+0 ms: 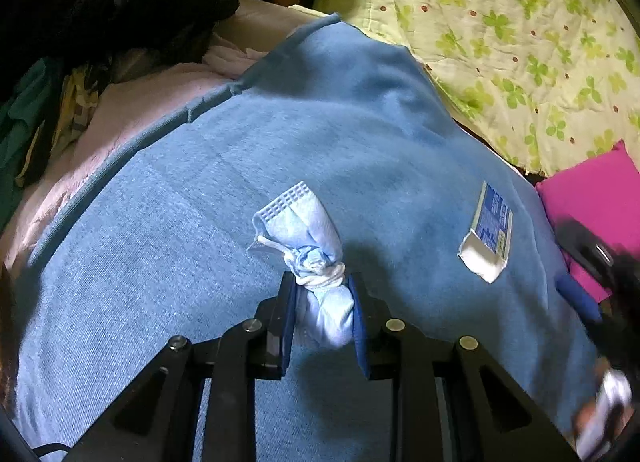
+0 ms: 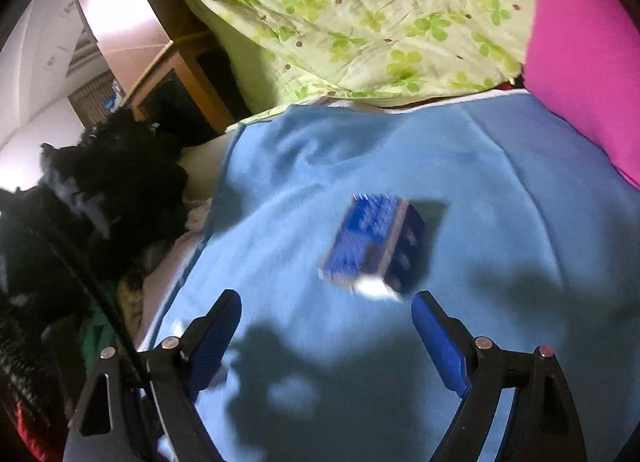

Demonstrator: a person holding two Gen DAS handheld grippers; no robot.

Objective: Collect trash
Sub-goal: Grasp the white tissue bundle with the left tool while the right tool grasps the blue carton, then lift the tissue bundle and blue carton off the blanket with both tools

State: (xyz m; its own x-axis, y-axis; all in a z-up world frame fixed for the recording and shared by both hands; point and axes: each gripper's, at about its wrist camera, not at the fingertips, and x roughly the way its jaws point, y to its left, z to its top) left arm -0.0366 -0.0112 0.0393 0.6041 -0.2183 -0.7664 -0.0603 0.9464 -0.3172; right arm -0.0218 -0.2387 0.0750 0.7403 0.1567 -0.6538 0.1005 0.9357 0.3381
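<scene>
My left gripper (image 1: pixel 322 294) is shut on a rolled-up light blue face mask (image 1: pixel 308 246) tied with its white ear loop, held just above the blue blanket (image 1: pixel 200 189). A small blue and white box (image 1: pixel 489 232) lies on the blanket to the right of it. In the right wrist view the same box (image 2: pixel 374 246) looks blurred and lies just ahead of my right gripper (image 2: pixel 326 302), which is open and empty with its jaws wide apart. The right gripper also shows blurred at the right edge of the left wrist view (image 1: pixel 600 262).
A green clover-print quilt (image 2: pixel 380 13) lies beyond the blanket. A magenta cushion (image 2: pixel 588 73) sits at the right. Dark clothes (image 2: pixel 100 197) are piled at the left by a wooden frame (image 2: pixel 188 73). A pink sheet (image 1: pixel 120 117) edges the blanket.
</scene>
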